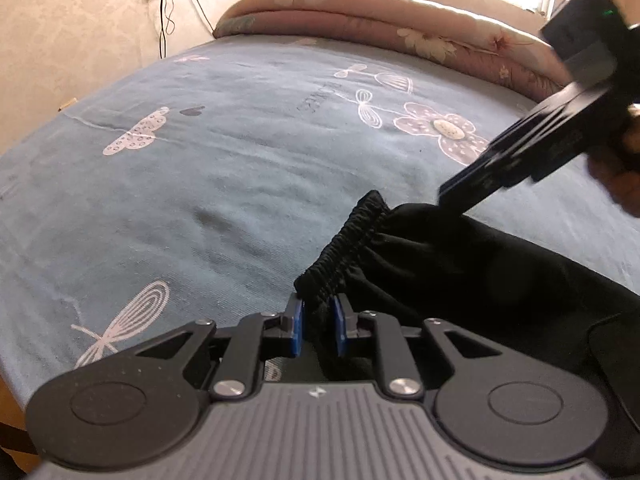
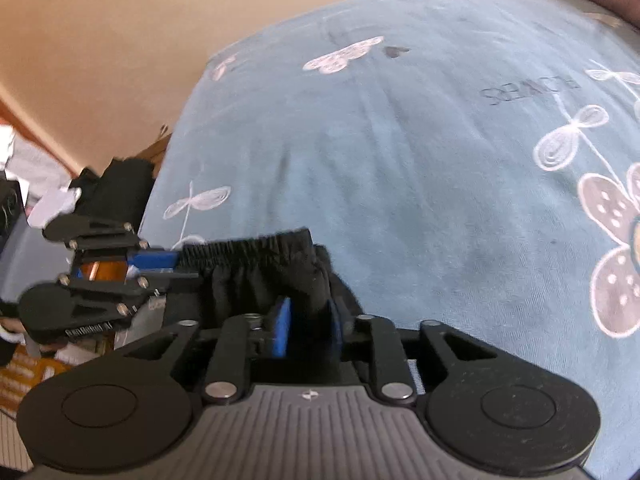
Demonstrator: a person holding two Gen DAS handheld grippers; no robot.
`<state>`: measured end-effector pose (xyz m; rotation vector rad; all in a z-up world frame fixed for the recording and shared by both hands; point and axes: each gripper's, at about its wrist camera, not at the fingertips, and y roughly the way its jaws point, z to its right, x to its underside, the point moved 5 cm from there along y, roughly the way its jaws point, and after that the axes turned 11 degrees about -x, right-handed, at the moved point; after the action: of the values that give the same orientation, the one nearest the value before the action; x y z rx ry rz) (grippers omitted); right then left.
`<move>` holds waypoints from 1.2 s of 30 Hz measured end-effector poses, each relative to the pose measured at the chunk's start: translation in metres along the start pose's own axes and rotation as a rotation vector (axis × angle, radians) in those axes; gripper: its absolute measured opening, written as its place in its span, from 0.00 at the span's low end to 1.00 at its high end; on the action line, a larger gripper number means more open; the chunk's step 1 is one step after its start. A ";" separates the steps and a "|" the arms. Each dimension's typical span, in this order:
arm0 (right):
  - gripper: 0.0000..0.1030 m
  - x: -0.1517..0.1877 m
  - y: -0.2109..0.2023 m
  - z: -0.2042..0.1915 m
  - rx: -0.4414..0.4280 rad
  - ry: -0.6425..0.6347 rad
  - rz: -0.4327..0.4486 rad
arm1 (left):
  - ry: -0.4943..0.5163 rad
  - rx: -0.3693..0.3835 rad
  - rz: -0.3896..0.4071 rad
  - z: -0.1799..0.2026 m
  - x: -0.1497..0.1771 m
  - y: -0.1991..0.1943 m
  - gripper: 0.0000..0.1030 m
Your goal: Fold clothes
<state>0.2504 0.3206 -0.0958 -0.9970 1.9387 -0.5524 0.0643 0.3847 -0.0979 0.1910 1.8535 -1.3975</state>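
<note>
Left tool (image 1: 318, 330): blue pads nearly closed on the near end of the elastic waistband (image 1: 344, 246) of the black trousers (image 1: 480, 272). Right tool (image 2: 308, 330): pads close together with black cloth between, at the waistband's other end. Trousers lifted a little at the waistband, the rest lying toward the near right part of the bed (image 1: 240, 160). Wide free blue sheet beyond and to the left of the garment. Folded pink quilt (image 1: 380, 24) along the far edge, well apart. Left bed edge near the wall.
</note>
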 end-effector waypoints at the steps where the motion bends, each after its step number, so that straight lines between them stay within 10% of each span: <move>1: 0.29 0.001 -0.006 -0.003 0.003 -0.003 0.011 | -0.001 0.003 -0.006 0.000 0.000 0.001 0.18; 14: 0.35 0.057 0.001 0.011 0.159 0.007 -0.078 | 0.024 0.002 -0.087 0.016 0.012 0.014 0.38; 22: 0.45 0.051 -0.042 -0.004 0.145 0.049 0.034 | 0.019 0.011 -0.007 0.015 0.004 -0.037 0.39; 28: 0.47 0.072 -0.014 -0.005 0.171 0.028 -0.065 | 0.170 0.195 -0.008 0.070 0.014 -0.038 0.41; 36: 0.50 0.087 -0.010 -0.003 0.188 0.087 -0.065 | 0.167 0.209 -0.130 0.082 0.048 -0.028 0.40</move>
<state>0.2252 0.2443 -0.1299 -0.9319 1.8951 -0.8116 0.0572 0.2876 -0.1151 0.3057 1.8798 -1.7120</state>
